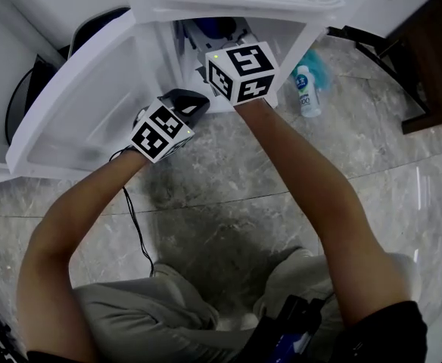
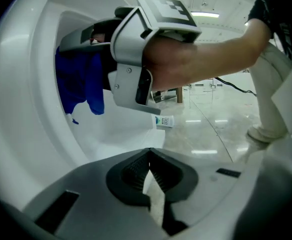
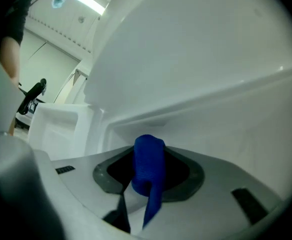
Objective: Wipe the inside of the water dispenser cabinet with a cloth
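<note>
The wiping looks to be under way rather than finished or just starting. The right gripper [image 2: 83, 36] reaches into the open water dispenser cabinet [image 3: 201, 59]. Its jaws stand fairly wide, clamped on a bunched blue cloth [image 3: 148, 166] whose loose end hangs below them. In the right gripper view the cloth sits close to a white inner wall, near where two inner surfaces meet, though actual contact cannot be confirmed. The left gripper [image 2: 148, 176] is fully closed on nothing and sits just outside the opening, by the swung-open door [image 1: 77, 97]; it seems to be only standing by.

No dirt or wet streak shows on the white walls, so how much has been wiped cannot be judged. The lower walls and bottom of the cabinet probably remain. A small bottle [image 1: 306, 93] lies on the floor [image 1: 228, 187] beside the cabinet, untouched.
</note>
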Demonstrator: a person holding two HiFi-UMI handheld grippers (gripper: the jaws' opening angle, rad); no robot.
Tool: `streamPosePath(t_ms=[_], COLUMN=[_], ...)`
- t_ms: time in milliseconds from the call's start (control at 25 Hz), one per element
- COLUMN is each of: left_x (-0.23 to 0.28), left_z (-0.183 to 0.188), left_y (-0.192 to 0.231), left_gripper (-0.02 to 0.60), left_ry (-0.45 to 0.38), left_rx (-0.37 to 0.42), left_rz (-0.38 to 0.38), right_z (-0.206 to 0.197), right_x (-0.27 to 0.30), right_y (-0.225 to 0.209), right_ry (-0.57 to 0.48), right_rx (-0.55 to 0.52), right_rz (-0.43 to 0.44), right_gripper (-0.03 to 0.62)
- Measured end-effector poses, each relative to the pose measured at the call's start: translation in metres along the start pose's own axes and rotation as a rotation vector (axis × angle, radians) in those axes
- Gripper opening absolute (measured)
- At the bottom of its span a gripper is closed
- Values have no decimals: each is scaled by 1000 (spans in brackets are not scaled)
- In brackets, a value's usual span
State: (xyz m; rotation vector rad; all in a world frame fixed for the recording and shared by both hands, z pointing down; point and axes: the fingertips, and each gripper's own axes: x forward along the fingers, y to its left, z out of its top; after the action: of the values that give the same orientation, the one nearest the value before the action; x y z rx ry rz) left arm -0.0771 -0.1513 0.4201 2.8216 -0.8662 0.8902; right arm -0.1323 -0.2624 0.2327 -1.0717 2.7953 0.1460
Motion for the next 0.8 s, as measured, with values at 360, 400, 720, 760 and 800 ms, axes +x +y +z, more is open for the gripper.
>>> streamPosePath(t_ms=[360,400,720,760,800], left_x=[-8,-8,-18,-21,-23], left_z=[-17,-18,-20,-22,-24], left_y=[-6,-6,-10,-10,-10], left_gripper=[7,7,6,7,6], left_ry=[12,13,-7,-7,-5], left_rx=[-41,-47,-103,-107,-111], left_rz=[-10,-11,-15,-14,-13], right_z=[11,13,4,3,1], right_x=[12,16,52,57,62], right_y=[-2,-5,-35,-40,-44], right_ry=[-97,-104,-106,-98,-91], right_rx=[4,3,-9,-19,-26], right_rz=[-67,-79,-169,-176,-181], right_gripper=[120,120,120,120,120])
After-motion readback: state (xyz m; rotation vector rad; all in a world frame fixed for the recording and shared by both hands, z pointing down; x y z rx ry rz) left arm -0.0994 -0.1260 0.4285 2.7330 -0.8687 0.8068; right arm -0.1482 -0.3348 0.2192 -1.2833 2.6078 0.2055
